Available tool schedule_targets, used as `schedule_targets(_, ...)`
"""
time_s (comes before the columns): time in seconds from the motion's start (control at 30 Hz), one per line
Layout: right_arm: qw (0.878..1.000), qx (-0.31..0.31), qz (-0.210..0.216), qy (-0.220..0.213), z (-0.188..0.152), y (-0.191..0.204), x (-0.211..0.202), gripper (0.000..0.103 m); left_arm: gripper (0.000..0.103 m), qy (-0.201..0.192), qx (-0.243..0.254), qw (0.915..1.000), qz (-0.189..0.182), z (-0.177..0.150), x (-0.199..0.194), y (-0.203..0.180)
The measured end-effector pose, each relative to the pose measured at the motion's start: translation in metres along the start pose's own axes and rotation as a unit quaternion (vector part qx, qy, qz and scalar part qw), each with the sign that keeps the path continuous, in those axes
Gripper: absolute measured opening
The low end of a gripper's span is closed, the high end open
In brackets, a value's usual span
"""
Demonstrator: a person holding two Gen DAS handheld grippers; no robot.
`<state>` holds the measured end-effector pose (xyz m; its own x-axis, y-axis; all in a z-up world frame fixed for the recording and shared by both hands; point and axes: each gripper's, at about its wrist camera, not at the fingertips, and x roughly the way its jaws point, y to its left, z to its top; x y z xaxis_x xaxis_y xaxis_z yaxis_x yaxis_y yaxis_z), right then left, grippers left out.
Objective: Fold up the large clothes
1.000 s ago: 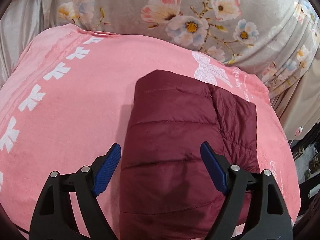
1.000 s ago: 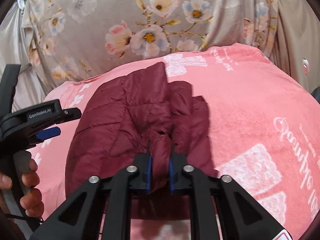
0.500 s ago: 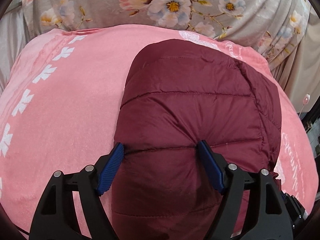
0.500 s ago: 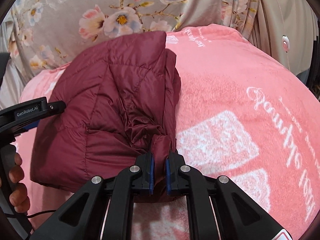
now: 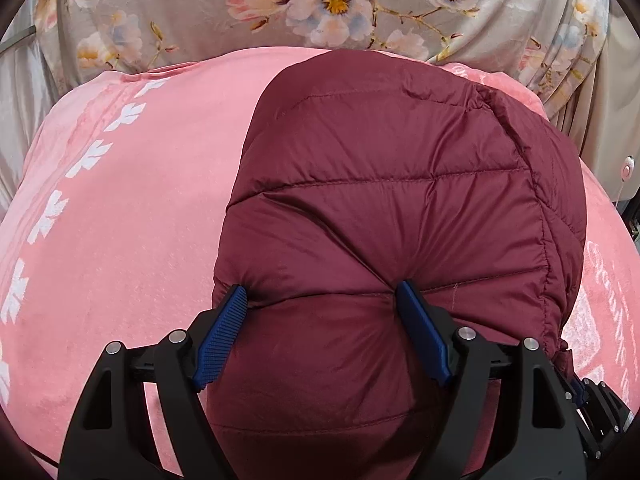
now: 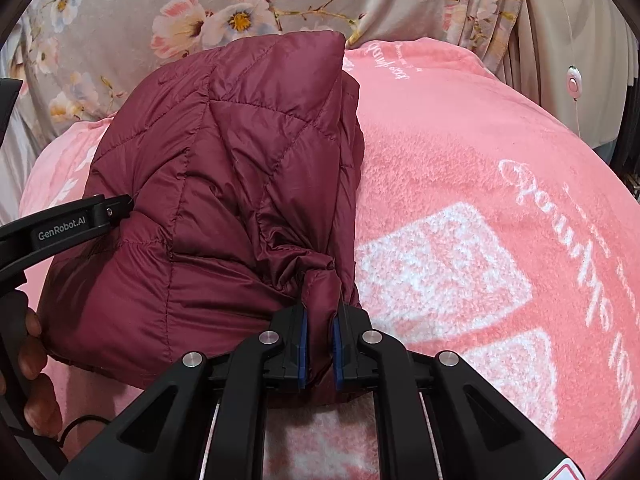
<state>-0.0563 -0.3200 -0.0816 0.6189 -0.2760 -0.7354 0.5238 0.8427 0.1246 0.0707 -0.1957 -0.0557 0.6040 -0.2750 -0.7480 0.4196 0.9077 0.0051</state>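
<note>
Pink fleece blanket (image 5: 132, 248) is carrying the folded maroon puffer jacket (image 5: 384, 216), which is lying across its middle. The jacket is looking light, puffy and slick, so I am judging pinches on gathered hems safest. My left gripper (image 5: 322, 306) is standing wide, its pads pressing into a fat bundle of quilting; it is probably squeezing rather than merely resting. My right gripper (image 6: 319, 336) is clamping nearly closed on a bunched edge. Compared with a second ago, the jacket is filling more of both views, and the left pads are now dug in.
</note>
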Motion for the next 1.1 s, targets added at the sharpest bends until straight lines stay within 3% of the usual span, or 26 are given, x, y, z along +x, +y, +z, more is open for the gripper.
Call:
schedule_targets(0.17, 1.0, 0.005, -0.005, -0.011, 0.012, 0.002, -0.018, 0.01, 0.069, 0.012, -0.016, 0.9997, -0.016, 0.013, -0.012, 0.009)
schedule_targets(0.37, 0.994, 0.018, 0.05, -0.096, 0.078, 0.008, -0.071, 0.014, 0.069, -0.055, -0.05, 0.9964, -0.041, 0.075, -0.053, 0.034)
schedule_targets(0.53, 0.992, 0.017, 0.061, -0.113, 0.125, 0.023, -0.069, 0.017, 0.069, -0.077, -0.051, 0.9956, -0.019, 0.119, -0.05, 0.04)
schedule_targets(0.67, 0.994, 0.013, 0.044, -0.098, 0.098, 0.014, -0.074, 0.009, 0.069, -0.059, -0.064, 0.9956, -0.035, 0.114, -0.044, 0.054)
schedule_targets(0.9, 0.998, 0.049, 0.04, -0.011, 0.023, -0.03, -0.05, 0.008, 0.069, -0.013, -0.048, 0.9964, -0.069, 0.055, -0.033, 0.037)
schedule_targets(1.0, 0.998, 0.041, 0.04, -0.014, 0.017, -0.029, -0.057, 0.013, 0.069, 0.018, -0.033, 0.9967, -0.073, 0.035, -0.021, 0.024)
schedule_targets(1.1, 0.998, 0.028, 0.031, -0.037, 0.017, -0.025, -0.074, 0.013, 0.07, 0.023, -0.024, 0.9978, -0.057, 0.022, -0.016, 0.022)
